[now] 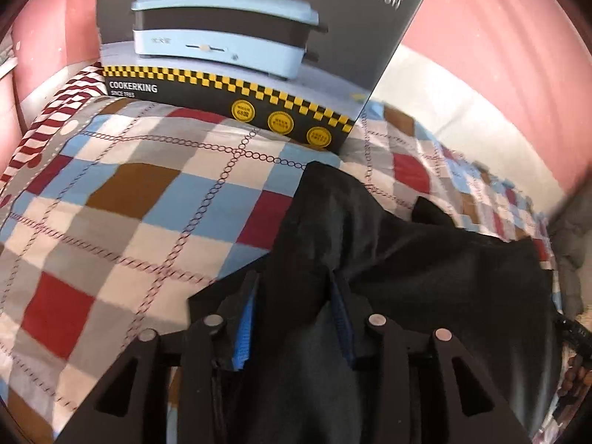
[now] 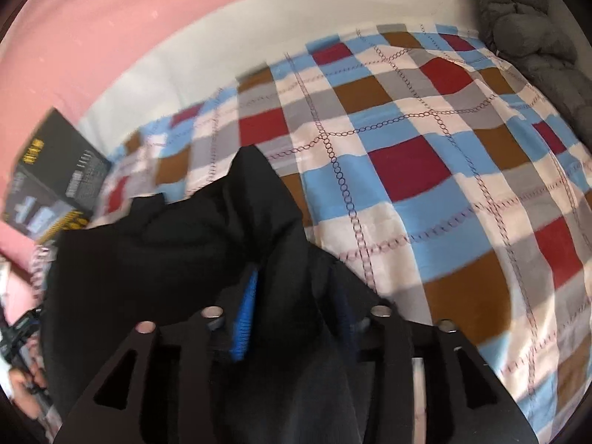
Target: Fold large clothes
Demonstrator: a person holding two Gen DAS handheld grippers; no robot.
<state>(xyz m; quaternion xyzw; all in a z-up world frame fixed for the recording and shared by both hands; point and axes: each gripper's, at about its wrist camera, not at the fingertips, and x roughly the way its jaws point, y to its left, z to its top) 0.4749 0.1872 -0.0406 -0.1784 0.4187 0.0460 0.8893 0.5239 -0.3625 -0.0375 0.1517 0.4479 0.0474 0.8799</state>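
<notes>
A black garment (image 1: 407, 259) lies bunched on the checked bedspread (image 1: 129, 203). A thick fold of it rises between the blue pads (image 1: 244, 329) of my left gripper (image 1: 294, 288), which is shut on the cloth. In the right wrist view the same black garment (image 2: 166, 240) spreads to the left. Another fold fills the gap between the fingers of my right gripper (image 2: 296, 285), touching its blue pad (image 2: 244, 318) and the far pad, so it is shut on the cloth. Both grippers point down at the bed.
A dark cooker box (image 1: 240, 55) stands on the bed against the pink wall (image 1: 499, 18); it also shows in the right wrist view as the box (image 2: 51, 185). A red-and-white striped cloth (image 1: 55, 111) lies at the left, and a grey quilted blanket (image 2: 536, 29) at the bedspread's (image 2: 425, 166) right.
</notes>
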